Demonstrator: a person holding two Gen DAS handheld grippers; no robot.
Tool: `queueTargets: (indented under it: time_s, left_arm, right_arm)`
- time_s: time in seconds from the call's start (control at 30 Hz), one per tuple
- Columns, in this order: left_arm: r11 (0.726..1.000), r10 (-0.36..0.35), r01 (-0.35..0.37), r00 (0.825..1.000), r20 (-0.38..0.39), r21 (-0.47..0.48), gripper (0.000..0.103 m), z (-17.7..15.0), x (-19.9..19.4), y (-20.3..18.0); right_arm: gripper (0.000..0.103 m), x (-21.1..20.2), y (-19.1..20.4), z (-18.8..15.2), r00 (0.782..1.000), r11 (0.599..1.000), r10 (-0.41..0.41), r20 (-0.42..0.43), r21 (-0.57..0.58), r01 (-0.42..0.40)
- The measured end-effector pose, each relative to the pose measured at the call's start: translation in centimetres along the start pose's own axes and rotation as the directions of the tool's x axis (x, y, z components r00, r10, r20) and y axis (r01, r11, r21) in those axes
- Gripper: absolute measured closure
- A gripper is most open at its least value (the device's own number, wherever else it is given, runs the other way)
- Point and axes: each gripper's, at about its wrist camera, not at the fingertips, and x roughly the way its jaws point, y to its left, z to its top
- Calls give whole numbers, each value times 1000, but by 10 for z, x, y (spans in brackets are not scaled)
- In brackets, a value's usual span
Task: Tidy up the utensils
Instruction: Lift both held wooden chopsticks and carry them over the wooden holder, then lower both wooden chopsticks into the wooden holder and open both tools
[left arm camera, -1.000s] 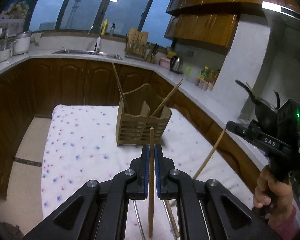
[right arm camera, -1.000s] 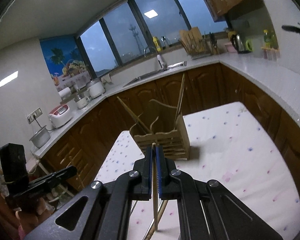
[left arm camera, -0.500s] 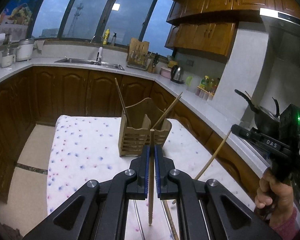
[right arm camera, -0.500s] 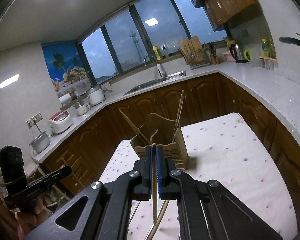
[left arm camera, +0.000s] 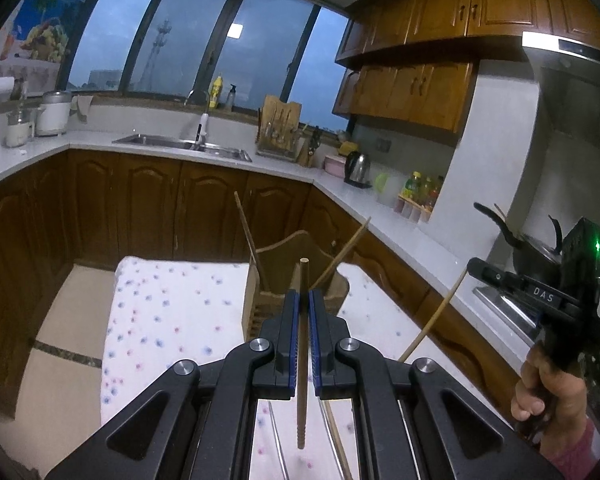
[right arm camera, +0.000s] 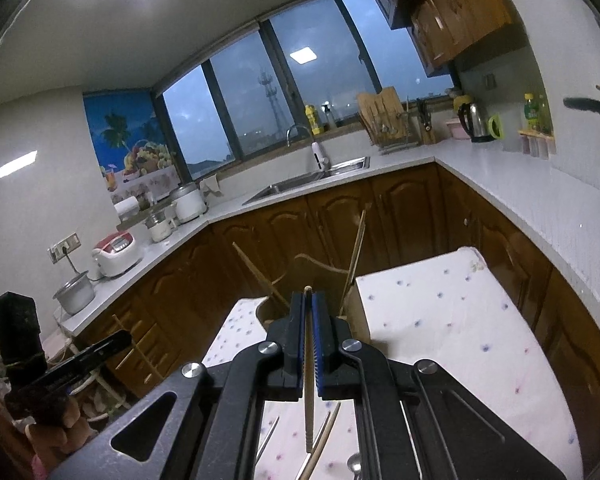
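Wooden chopstick (left arm camera: 302, 344) clamped upright between the blue pads of the left gripper (left arm camera: 303, 300), top end poking just above the fingertips, ridged lower end hanging free below the jaws over the spotted tablecloth (left arm camera: 172, 320). Second chopstick (right arm camera: 309, 380) pinched the same way in the right gripper (right arm camera: 309, 304), tip barely clearing the pads, lower end dangling above the cloth (right arm camera: 440, 320). Both sets of jaws closed tight on their sticks.

Under and just behind the left jaws: more loose utensils flat on the cloth, one wooden stick (left arm camera: 336, 440) and a metal one (left arm camera: 276, 436). Under the right jaws: similar loose pieces (right arm camera: 324, 436), type hard to tell.

Right of the left gripper, well apart: right gripper seen from outside (left arm camera: 540, 300), held in a hand (left arm camera: 548, 396), green LED lit, its chopstick (left arm camera: 434, 316) slanting down-left. Left of the right gripper, low: the left gripper's body (right arm camera: 60, 364).

Directly ahead of both grippers, partly hidden by the fingertips: wooden utensil holder (left arm camera: 296, 276) standing on the cloth, two chopsticks already in it, one leaning left (left arm camera: 249, 236), one leaning right (left arm camera: 346, 250). Same holder (right arm camera: 312, 280) in the right wrist view.

Beyond the holder: dark wood cabinets (left arm camera: 148, 200), white counter with sink (left arm camera: 184, 146), kettle (left arm camera: 358, 166), windows (left arm camera: 204, 40).
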Motion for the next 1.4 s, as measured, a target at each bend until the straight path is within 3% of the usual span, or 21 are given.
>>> queueTargets:
  time_s: [0.57,0.83,1.13,1.4]
  left_arm:
    - [997,28,-39,984,175,60,100,64,51,-2]
    - [996,61,-72,971,233,43,100,65,105,3]
    - [991,123,-110,975,183,-79,100,33,178,27]
    - [987,137,-128,987,88,-96,100,15,225,31]
  right_arm:
    - [100,37,-2,82,993,1000,-23,113,-6,24]
    - [100,72,-4,108,988,998,-59,142,-24,63]
    - [100,113,-28,90,992,996,-84,100,9,83]
    - [100,148,-38,49,997,997,-77,-4,32,77]
